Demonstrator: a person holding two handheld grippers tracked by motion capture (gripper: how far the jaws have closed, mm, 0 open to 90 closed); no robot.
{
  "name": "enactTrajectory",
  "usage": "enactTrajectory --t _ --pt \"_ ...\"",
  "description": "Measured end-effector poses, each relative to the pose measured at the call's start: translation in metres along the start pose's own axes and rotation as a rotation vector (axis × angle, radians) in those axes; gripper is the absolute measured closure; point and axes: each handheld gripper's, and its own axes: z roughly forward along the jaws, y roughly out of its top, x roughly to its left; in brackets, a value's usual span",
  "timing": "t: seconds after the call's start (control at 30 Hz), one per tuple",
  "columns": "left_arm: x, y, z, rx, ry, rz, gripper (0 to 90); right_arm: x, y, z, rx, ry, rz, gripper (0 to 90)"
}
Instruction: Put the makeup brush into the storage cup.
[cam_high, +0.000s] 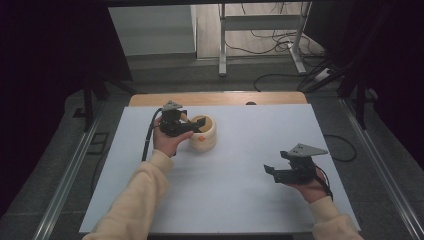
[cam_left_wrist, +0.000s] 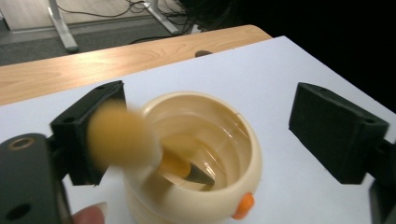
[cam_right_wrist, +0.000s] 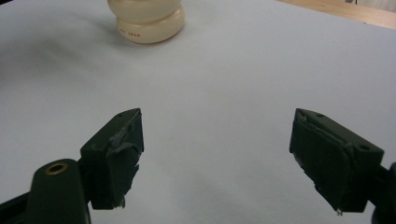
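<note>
Cream pot (cam_high: 204, 134) with an orange spot, blurred orange-yellow ball (cam_left_wrist: 122, 138), black left claw (cam_high: 186, 125), black right claw (cam_high: 278, 163), white surface (cam_high: 240, 150), pale yellow sleeves (cam_high: 142, 192).

small red print on cream pot (cam_right_wrist: 148, 21) base, too tiny to read

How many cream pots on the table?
1. The cream pot stands on the white table, left of centre towards the far edge, between the open jaws of the left gripper. Nothing suggests another hidden.
</note>
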Motion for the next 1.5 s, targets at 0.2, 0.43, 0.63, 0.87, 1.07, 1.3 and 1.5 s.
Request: enactTrajectory --t 0.2,0.43,0.63,0.87,1.07,1.3,1.5 --pt "-0.001 0.0 -0.008 0.015 -0.009 0.008 10.9 0.0 0.0 0.0 -0.003 0.0 0.0 17.9" --pt "0.004 0.001 -0.012 -0.002 0.0 0.007 11.0 -0.004 -0.001 0.0 -0.004 -0.001 0.015 17.8" --pt "0.01 -0.001 -0.018 -0.001 0.02 0.01 10.7 -0.002 -0.004 -0.002 -0.002 0.001 0.011 17.8" --pt "0.011 -0.004 -0.032 -0.012 0.024 0.024 9.4 0.001 -0.006 -0.005 0.008 -0.012 0.006 17.8" --pt "0.01 -0.014 -0.046 0.0 0.023 0.042 9.4 0.003 -0.005 -0.006 0.007 -0.021 0.002 17.7" --pt "0.01 -0.03 -0.06 0.021 0.012 0.053 9.2 -0.001 -0.007 -0.006 0.012 -0.025 0.011 17.7" --pt "0.008 -0.046 -0.075 0.056 0.005 0.063 9.1 -0.001 -0.007 -0.008 0.006 -0.022 0.009 17.6"
